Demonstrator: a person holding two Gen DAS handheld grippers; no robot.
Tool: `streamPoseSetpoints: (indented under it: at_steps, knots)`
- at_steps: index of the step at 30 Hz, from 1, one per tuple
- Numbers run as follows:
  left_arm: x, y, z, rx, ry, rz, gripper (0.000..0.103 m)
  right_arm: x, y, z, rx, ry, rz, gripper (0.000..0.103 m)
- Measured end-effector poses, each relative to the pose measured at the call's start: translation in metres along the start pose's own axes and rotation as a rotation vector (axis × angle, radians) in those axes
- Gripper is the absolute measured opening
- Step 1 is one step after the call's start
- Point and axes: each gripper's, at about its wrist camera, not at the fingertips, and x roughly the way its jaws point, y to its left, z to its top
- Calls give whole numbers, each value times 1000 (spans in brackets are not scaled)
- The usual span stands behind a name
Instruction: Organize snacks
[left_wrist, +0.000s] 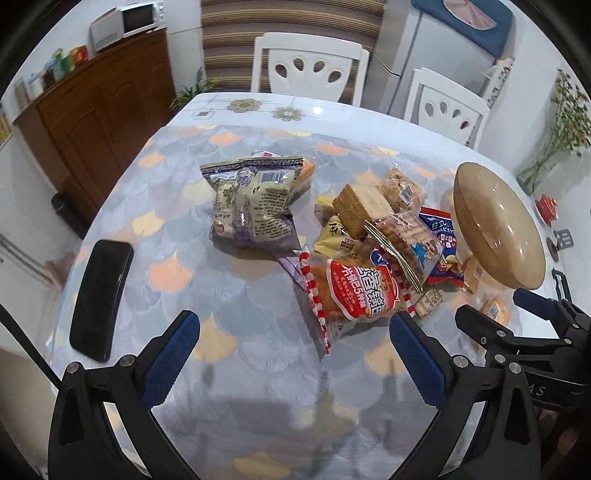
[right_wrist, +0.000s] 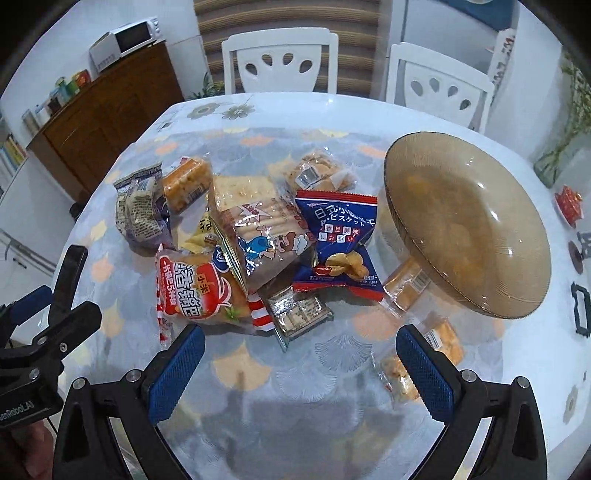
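Observation:
A pile of wrapped snacks lies mid-table: a purple-and-cream bag (left_wrist: 251, 203) (right_wrist: 138, 210), a red-and-white pack (left_wrist: 351, 291) (right_wrist: 199, 295), a clear cracker pack (left_wrist: 402, 236) (right_wrist: 266, 236), a blue biscuit bag (right_wrist: 338, 240) (left_wrist: 441, 236). A brown glass bowl (right_wrist: 465, 229) (left_wrist: 498, 229) stands to their right. My left gripper (left_wrist: 295, 354) is open and empty, just short of the red pack. My right gripper (right_wrist: 301, 365) is open and empty, in front of the pile; small orange packs (right_wrist: 443, 343) lie by its right finger.
A black phone (left_wrist: 101, 299) lies at the table's left edge. Two white chairs (right_wrist: 280, 62) stand behind the round table (right_wrist: 258, 406). A wooden cabinet (left_wrist: 96, 122) stands at the left. A small red item (right_wrist: 569, 206) sits at the far right.

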Motion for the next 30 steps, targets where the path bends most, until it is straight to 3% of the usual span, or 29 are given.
streamPoseSetpoints:
  at_steps: [5,13,22,30]
  knots:
    - [-5,-6,-8,-7,-16,103,102,5,3,4,-51,15,38,103]
    - [-17,-7,-16,-69,-25,137,102,7,14,9,-137,19,97,103]
    - [-41,0,-45,-195,-48,250,102,12,22,4,-213,51,168,103]
    - [-58,6,-63,-243,-60,333,102,8,34,5,-246,42,219,103]
